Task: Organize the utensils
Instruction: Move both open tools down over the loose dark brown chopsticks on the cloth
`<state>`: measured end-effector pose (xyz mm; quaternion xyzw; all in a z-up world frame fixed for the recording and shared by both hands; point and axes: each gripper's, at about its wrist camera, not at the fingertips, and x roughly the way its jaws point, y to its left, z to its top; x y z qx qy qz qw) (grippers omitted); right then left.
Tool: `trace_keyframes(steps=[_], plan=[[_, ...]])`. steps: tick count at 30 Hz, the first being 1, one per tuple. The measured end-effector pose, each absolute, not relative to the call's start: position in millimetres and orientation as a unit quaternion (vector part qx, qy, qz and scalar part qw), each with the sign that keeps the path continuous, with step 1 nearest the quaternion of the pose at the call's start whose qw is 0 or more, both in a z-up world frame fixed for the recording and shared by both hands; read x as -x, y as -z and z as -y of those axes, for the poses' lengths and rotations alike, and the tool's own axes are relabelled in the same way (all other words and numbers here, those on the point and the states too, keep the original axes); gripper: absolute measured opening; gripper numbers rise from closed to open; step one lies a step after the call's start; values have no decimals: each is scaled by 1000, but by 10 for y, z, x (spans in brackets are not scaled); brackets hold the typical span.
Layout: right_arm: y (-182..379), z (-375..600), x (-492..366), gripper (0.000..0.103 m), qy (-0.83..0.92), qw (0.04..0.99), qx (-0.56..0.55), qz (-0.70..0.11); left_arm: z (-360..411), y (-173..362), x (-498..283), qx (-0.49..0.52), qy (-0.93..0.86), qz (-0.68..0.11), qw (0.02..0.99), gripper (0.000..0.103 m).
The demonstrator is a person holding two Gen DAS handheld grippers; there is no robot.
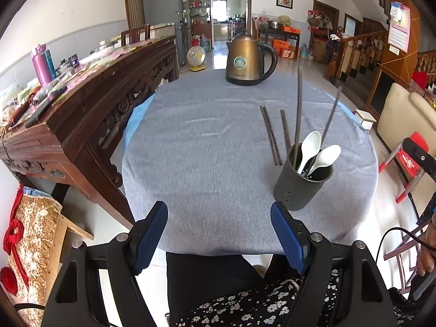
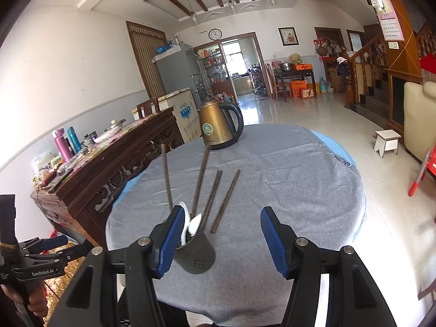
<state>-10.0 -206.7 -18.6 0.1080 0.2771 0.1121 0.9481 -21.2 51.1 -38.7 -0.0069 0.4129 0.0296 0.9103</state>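
Right tongs finger [image 2: 169, 241] hides holder [image 2: 197, 253] rim — spoons [image 2: 194, 224] blurred.

Tabletop [image 1: 207, 147]: matt grey woven cloth | kettle [image 1: 246, 60]: brushed bronze metal, glossy black handle | holder [image 1: 299, 188]: matt dark grey | spoons [image 1: 324, 156]: glossy white | chopsticks [image 1: 269, 136]: dark wood

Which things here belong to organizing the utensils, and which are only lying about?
For the job: utensil holder, two white spoons and two chopsticks in it, loose chopsticks on the table.

Lying about: kettle, pink bottle, white stool.
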Motion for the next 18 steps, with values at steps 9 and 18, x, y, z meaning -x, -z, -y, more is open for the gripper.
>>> trace_keyframes(steps=[9, 18], plan=[[236, 2278, -61, 61, -79, 953, -98, -277, -636, 432, 9, -3, -52, -411, 910, 78], [274, 2574, -368, 61, -48, 951, -113, -283, -720, 322, -280, -25, -69, -396, 915, 78]])
